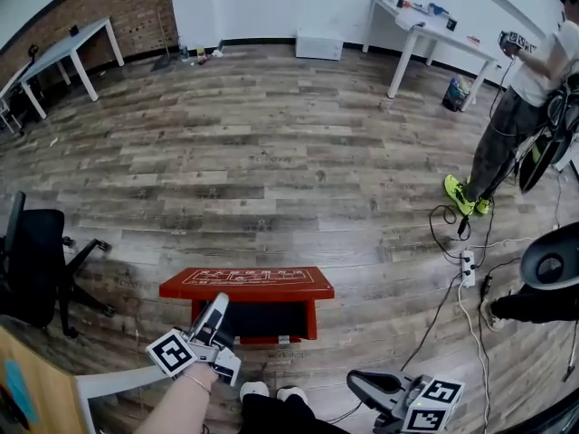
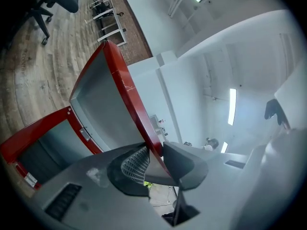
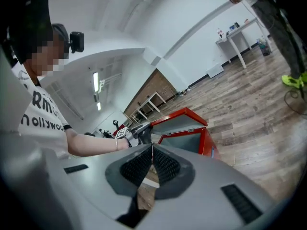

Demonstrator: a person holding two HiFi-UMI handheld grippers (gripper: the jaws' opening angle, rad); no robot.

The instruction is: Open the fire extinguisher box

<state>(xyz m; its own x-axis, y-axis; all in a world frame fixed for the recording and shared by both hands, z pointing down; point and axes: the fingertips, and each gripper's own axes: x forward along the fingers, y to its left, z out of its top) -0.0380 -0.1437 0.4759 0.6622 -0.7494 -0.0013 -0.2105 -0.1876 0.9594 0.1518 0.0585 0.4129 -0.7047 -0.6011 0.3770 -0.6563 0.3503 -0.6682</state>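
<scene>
The red fire extinguisher box (image 1: 262, 319) stands on the wood floor right in front of me, its red door (image 1: 246, 282) swung up to about level above the dark opening. My left gripper (image 1: 217, 304) reaches to the door's near left edge. In the left gripper view the door's red rim (image 2: 125, 87) runs between the two pads, and the left gripper (image 2: 154, 158) is shut on it. My right gripper (image 1: 357, 382) hangs low to the right, apart from the box. Its pads (image 3: 152, 150) meet with nothing between them, and the open box (image 3: 192, 135) shows beyond.
A black office chair (image 1: 36, 265) stands at the left. At the right, a power strip with cables (image 1: 468, 268) lies on the floor. Another person (image 1: 516, 116) stands at the far right beside a white table (image 1: 425, 30). More tables (image 1: 63, 57) line the brick wall.
</scene>
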